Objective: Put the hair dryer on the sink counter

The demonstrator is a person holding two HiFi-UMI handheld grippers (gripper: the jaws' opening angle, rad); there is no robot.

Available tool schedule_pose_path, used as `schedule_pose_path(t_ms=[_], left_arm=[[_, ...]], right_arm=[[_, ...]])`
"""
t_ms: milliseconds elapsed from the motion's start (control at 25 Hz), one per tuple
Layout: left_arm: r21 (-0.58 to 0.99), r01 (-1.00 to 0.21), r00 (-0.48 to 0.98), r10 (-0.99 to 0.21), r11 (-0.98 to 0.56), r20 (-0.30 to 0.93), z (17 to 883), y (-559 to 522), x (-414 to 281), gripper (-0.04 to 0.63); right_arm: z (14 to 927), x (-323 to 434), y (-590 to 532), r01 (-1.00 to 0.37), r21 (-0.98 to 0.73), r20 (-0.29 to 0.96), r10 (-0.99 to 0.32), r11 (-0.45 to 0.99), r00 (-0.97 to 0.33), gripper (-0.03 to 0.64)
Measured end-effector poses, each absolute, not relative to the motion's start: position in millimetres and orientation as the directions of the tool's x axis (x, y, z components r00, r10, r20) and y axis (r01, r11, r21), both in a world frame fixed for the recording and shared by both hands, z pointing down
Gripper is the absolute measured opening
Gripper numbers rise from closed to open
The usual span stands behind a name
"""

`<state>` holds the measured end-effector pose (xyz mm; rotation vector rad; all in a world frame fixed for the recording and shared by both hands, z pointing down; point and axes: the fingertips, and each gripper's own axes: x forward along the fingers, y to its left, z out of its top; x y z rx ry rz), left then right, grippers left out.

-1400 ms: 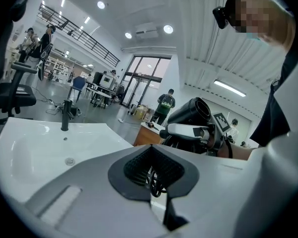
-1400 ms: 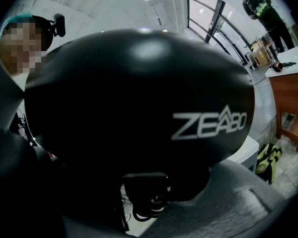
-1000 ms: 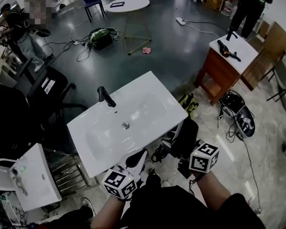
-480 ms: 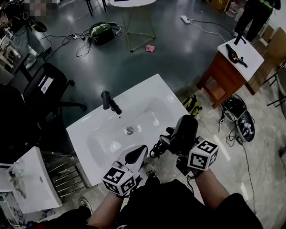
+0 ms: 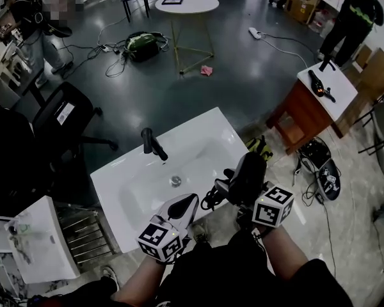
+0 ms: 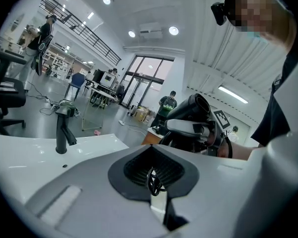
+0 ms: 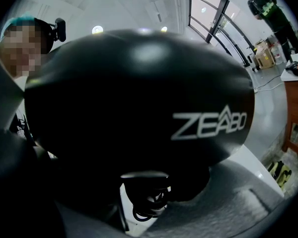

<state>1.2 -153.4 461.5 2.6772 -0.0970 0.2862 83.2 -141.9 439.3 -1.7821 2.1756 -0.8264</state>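
Note:
The black hair dryer [image 5: 246, 178] hangs over the front right edge of the white sink counter [image 5: 131, 174], with my right gripper [image 5: 251, 194] shut on its body. In the right gripper view the hair dryer [image 7: 139, 98] fills the frame, and its coiled cord [image 7: 148, 205] hangs below it. The cord [image 5: 212, 197] runs left to my left gripper [image 5: 187, 202], whose white jaws stand closed at the counter's front edge. A loop of the cord [image 6: 153, 181] shows pinched in the left gripper [image 6: 156, 190]. A black faucet [image 5: 152, 144] and a drain [image 5: 175, 181] sit in the basin.
A wooden side table [image 5: 294, 117] at the right carries another black dryer [image 5: 320, 85]. A black office chair [image 5: 64, 117] stands left of the sink, and a small white stand [image 5: 41, 245] sits at lower left. Bags [image 5: 323, 165] and cables lie on the floor, and people stand far off.
Both grippers and the hair dryer have come closer to the sink, from below its front edge to over that edge. The grips look unchanged.

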Motion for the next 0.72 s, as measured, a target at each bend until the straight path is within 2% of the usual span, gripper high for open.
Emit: schedule_pose_path(t_ms=[720], left_arm=[[0.409,-0.38,0.922,-0.307,-0.829,0.236,455,-167,80,0.003]], right_arm=[[439,168,-185,-0.779,-0.508,0.204,-0.827,0.367,-0.523,0.199]])
